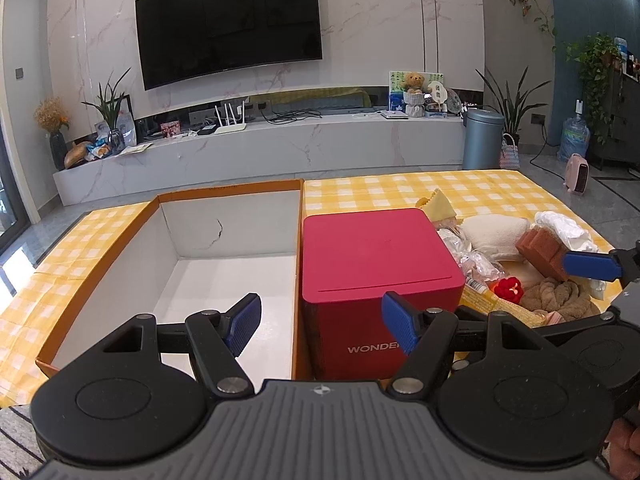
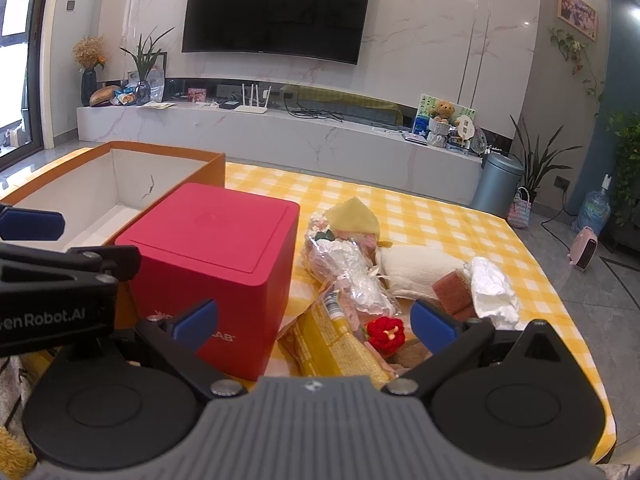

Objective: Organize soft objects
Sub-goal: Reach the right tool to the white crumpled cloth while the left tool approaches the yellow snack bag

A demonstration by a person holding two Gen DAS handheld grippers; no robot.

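A pile of soft things lies on the yellow checked cloth right of a red box (image 1: 376, 264): a cream pouch (image 2: 420, 266), a brown sponge (image 2: 452, 292), white crumpled plastic (image 2: 494, 290), a red knitted flower (image 2: 386, 332), a yellow packet (image 2: 340, 344), a yellow cloth (image 2: 354, 218), a brown towel (image 1: 556, 298). An empty orange-edged open box (image 1: 228, 276) stands left of the red box. My left gripper (image 1: 320, 326) is open and empty, over the edge between both boxes. My right gripper (image 2: 314, 320) is open and empty, just above the packet and flower; its finger (image 1: 588, 266) shows beside the sponge (image 1: 540, 250).
The red box (image 2: 216, 268) stands against the open box's right wall (image 2: 212, 168). The table's right edge (image 2: 560, 280) drops to a grey floor with a pink heater (image 2: 584, 248). A TV wall and marble shelf lie beyond.
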